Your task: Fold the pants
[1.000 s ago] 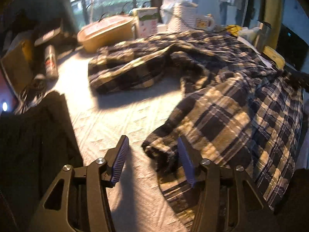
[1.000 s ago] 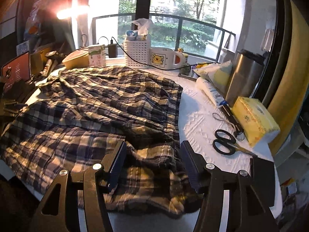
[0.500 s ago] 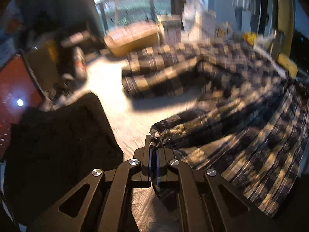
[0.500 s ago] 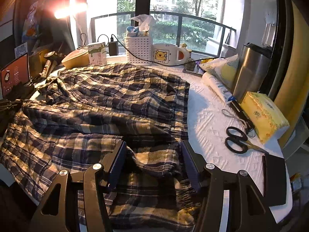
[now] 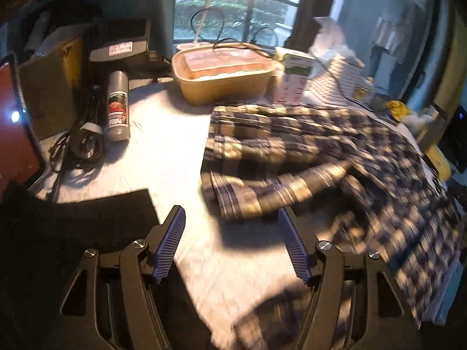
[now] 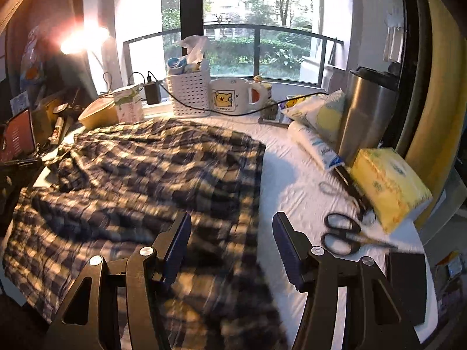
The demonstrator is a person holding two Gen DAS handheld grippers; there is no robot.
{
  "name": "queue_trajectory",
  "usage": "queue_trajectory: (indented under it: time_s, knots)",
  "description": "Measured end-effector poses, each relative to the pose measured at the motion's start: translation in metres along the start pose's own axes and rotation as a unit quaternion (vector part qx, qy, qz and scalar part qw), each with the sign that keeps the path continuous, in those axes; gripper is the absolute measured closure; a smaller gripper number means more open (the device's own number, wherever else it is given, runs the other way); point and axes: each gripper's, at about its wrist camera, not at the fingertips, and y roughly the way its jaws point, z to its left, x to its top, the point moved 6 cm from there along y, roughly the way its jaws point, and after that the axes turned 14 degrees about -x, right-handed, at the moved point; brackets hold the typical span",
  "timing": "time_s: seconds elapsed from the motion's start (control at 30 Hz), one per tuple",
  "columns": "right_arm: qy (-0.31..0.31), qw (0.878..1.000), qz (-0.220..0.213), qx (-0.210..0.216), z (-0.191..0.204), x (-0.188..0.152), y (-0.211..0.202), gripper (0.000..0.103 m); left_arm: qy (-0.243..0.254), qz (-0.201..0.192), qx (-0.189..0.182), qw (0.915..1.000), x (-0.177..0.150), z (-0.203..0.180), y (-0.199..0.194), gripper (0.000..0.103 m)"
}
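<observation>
The dark blue and cream plaid pants point(image 5: 292, 151) lie spread over the white table cover point(image 5: 163, 160). In the left wrist view one leg end rests across the other, just beyond my left gripper point(image 5: 230, 213). Its jaws are opening, with only bare table cover between the blue pads point(image 5: 169, 239). In the right wrist view the pants point(image 6: 146, 175) fill the left and middle of the table. My right gripper point(image 6: 232, 218) hovers open above their right-hand edge. The cloth passes under the gap, blurred, and the pads do not press on it.
A tan lidded container point(image 5: 221, 78), a spray can point(image 5: 118, 110), coiled cables point(image 5: 84, 145) and a black cloth point(image 5: 87, 221) lie on the left. Scissors point(image 6: 341, 236), a yellow tissue pack point(image 6: 388, 186), a steel canister point(image 6: 364, 116) and a white basket point(image 6: 189, 93) line the right and back.
My left gripper shut on a pant leg end, carried it toward the far leg and let go; now it is open. The right gripper shifted slightly and stays open.
</observation>
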Motion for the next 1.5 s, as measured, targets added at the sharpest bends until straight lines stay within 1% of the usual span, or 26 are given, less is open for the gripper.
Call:
queue_trajectory:
  time_s: [0.13, 0.17, 0.2, 0.23, 0.27, 0.3, 0.37, 0.4, 0.47, 0.53, 0.7, 0.8, 0.87, 0.93, 0.97, 1.0, 1.03, 1.07, 1.1, 1.13, 1.23, 1.3, 1.33, 1.4, 1.5]
  knots:
    - [-0.01, 1.0, 0.008, 0.0, -0.004, 0.014, 0.023, 0.043, -0.003, 0.003, -0.001, 1.0, 0.01, -0.001, 0.022, 0.037]
    - [-0.012, 1.0, 0.012, 0.0, -0.005, 0.018, 0.03, 0.043, 0.002, 0.002, -0.002, 1.0, 0.01, -0.001, 0.026, 0.045]
    - [-0.013, 1.0, 0.014, 0.0, -0.006, 0.02, 0.034, 0.043, 0.008, 0.002, 0.0, 1.0, 0.009, -0.002, 0.029, 0.082]
    - [-0.016, 1.0, 0.017, 0.001, -0.005, 0.023, 0.038, 0.043, 0.009, 0.014, 0.009, 0.9998, 0.006, -0.001, 0.034, 0.101]
    - [-0.021, 1.0, 0.019, 0.0, -0.005, 0.025, 0.042, 0.043, 0.009, 0.016, 0.012, 0.9998, 0.005, 0.0, 0.034, 0.101]
    - [-0.027, 0.999, 0.022, 0.0, -0.003, 0.026, 0.045, 0.043, 0.019, 0.013, 0.019, 0.9996, 0.001, -0.003, 0.031, 0.101]
    - [-0.04, 0.999, 0.027, 0.002, 0.001, 0.025, 0.048, 0.043, 0.045, 0.024, 0.036, 0.998, -0.012, -0.013, 0.024, 0.101]
    - [-0.047, 0.998, 0.03, 0.002, 0.003, 0.023, 0.048, 0.043, 0.051, 0.03, 0.036, 0.9976, -0.018, -0.017, 0.021, 0.101]
    - [-0.063, 0.997, 0.037, -0.002, 0.007, 0.016, 0.049, 0.043, 0.053, 0.048, 0.032, 0.9969, -0.034, -0.021, 0.013, 0.101]
    - [-0.073, 0.996, 0.038, -0.016, 0.007, 0.009, 0.048, 0.043, 0.054, 0.056, 0.034, 0.9964, -0.047, -0.023, 0.005, 0.101]
    - [-0.066, 0.996, 0.058, -0.018, 0.001, -0.012, 0.044, 0.043, 0.054, 0.066, 0.037, 0.9957, -0.052, -0.023, -0.005, 0.1]
    - [-0.055, 0.996, 0.069, -0.019, -0.005, -0.026, 0.043, 0.043, 0.044, 0.057, 0.035, 0.9968, -0.049, -0.018, -0.004, 0.095]
    - [-0.046, 0.996, 0.079, -0.017, -0.008, -0.035, 0.045, 0.043, 0.03, 0.06, 0.04, 0.997, -0.048, -0.014, -0.003, 0.088]
    - [-0.041, 0.996, 0.08, -0.02, -0.009, -0.039, 0.043, 0.043, 0.03, 0.05, 0.038, 0.9976, -0.046, -0.017, -0.008, 0.087]
    - [-0.041, 0.996, 0.077, -0.021, -0.009, -0.038, 0.04, 0.043, 0.039, 0.04, 0.041, 0.9976, -0.045, -0.022, -0.014, 0.083]
    - [-0.042, 0.996, 0.073, -0.022, -0.009, -0.037, 0.036, 0.043, 0.047, 0.03, 0.041, 0.9976, -0.045, -0.027, -0.021, 0.074]
    - [-0.044, 0.997, 0.067, -0.024, -0.01, -0.036, 0.031, 0.043, 0.052, 0.024, 0.039, 0.9976, -0.046, -0.03, -0.025, 0.069]
    - [-0.045, 0.997, 0.061, -0.026, -0.011, -0.035, 0.026, 0.043, 0.06, 0.014, 0.033, 0.9976, -0.048, -0.038, -0.033, 0.058]
    - [-0.045, 0.997, 0.056, -0.028, -0.012, -0.034, 0.02, 0.043, 0.064, 0.008, 0.03, 0.9975, -0.051, -0.044, -0.038, 0.051]
    - [-0.045, 0.997, 0.052, -0.029, -0.012, -0.033, 0.016, 0.043, 0.068, 0.006, 0.029, 0.9972, -0.053, -0.049, -0.041, 0.049]
    - [-0.045, 0.998, 0.038, -0.033, -0.015, -0.032, 0.0, 0.043, 0.086, 0.002, 0.015, 0.9962, -0.071, -0.074, -0.052, 0.048]
    - [-0.043, 0.998, 0.03, -0.032, -0.015, -0.033, -0.012, 0.043, 0.087, -0.001, -0.004, 0.9962, -0.082, -0.089, -0.056, 0.048]
    - [-0.043, 0.998, 0.028, -0.03, -0.014, -0.034, -0.016, 0.043, 0.08, -0.002, -0.025, 0.9965, -0.089, -0.098, -0.057, 0.048]
    - [-0.042, 0.999, 0.024, -0.026, -0.011, -0.037, -0.027, 0.043, 0.072, -0.012, -0.052, 0.996, -0.1, -0.115, -0.062, 0.048]
    - [-0.038, 0.999, 0.022, -0.016, -0.005, -0.045, -0.042, 0.043, 0.087, -0.034, -0.088, 0.9917, -0.116, -0.148, -0.071, 0.048]
